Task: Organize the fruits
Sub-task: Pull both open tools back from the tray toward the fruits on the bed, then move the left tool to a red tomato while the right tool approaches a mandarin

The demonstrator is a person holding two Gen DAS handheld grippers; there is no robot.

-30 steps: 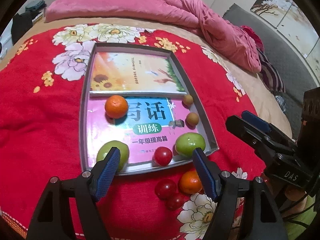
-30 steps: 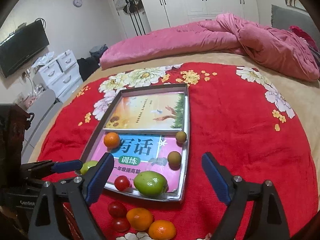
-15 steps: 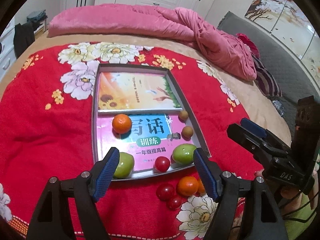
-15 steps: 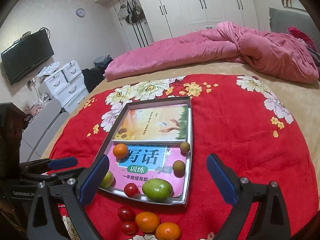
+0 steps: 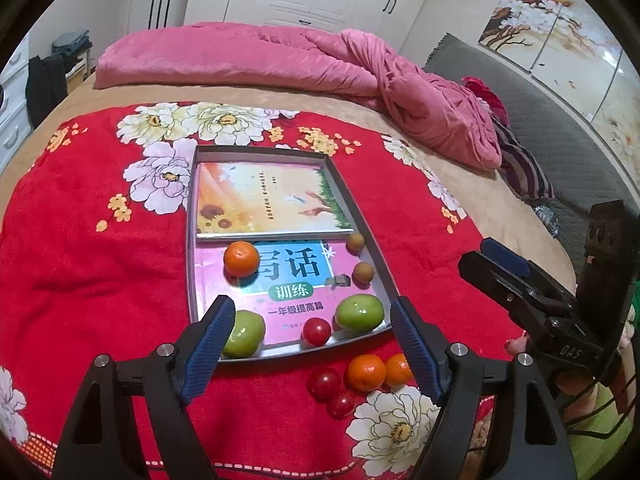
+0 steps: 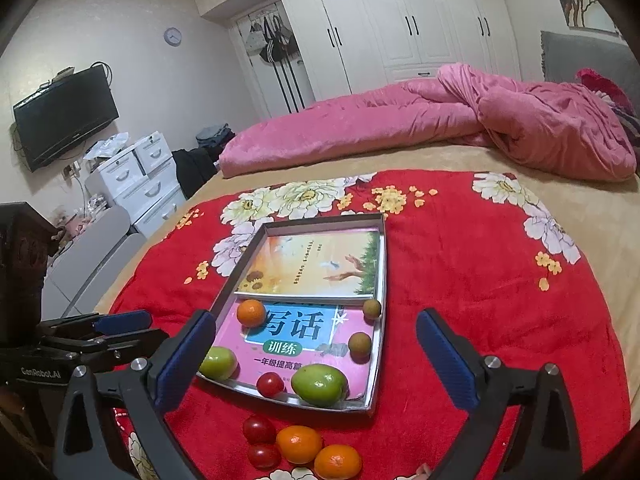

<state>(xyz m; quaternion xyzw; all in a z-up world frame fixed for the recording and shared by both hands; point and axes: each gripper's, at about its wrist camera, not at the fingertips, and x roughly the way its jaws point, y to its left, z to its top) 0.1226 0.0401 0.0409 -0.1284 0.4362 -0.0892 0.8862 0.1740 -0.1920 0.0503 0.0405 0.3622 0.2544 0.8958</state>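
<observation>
A grey tray lined with two books lies on the red flowered blanket. In it are an orange, two green fruits, a cherry tomato and two small brown fruits. In front of the tray lie two oranges and two cherry tomatoes. My left gripper is open and empty above the tray's near edge. My right gripper is open and empty, held over the tray's near half.
A rolled pink quilt lies across the far side of the bed. White drawers and a wall television stand to the left. A grey headboard is on the right.
Both grippers have pulled back and risen, so the tray and fruits look smaller and further away. Nothing was picked up and the fruits have not moved.
</observation>
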